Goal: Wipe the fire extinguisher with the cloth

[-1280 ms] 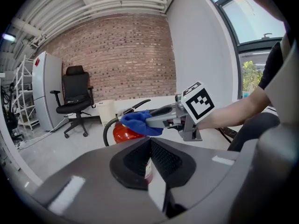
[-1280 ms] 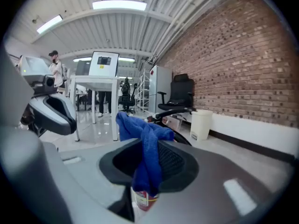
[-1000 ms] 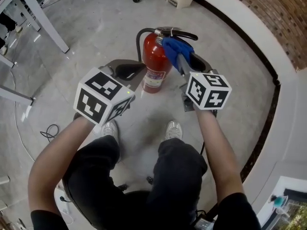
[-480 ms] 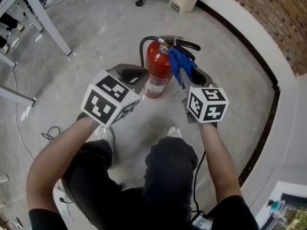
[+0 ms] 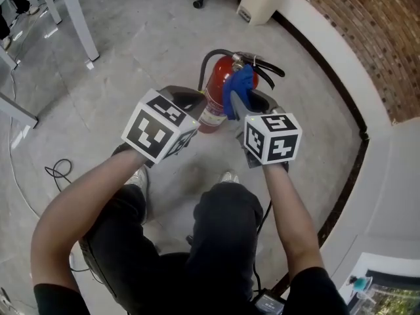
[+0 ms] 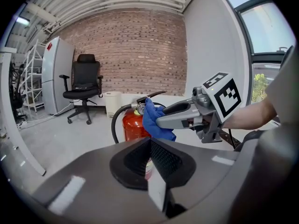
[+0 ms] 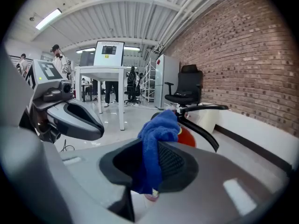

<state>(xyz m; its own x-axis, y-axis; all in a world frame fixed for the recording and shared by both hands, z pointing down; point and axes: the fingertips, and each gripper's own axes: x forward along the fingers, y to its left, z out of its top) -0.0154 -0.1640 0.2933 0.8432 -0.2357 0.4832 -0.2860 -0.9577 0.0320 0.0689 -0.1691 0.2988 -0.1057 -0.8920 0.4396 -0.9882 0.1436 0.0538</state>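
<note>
- Cream bin at 12 o'clock by the wall; its inside is not visible.
- Red fire extinguisher stands upright on the floor at the person's 12 o'clock, just beyond both claws.
- Right claw is pinching the blue cloth; the cloth sits against the extinguisher's neck, on its 3 o'clock side.
- Left claw is pressed together and empty, just beside the extinguisher at its 9 o'clock.
- Versus a second ago: the cloth has shifted toward 9 o'clock and now overlaps the red shoulder. The left claw is a bit closer. Both grips are unchanged.
</note>
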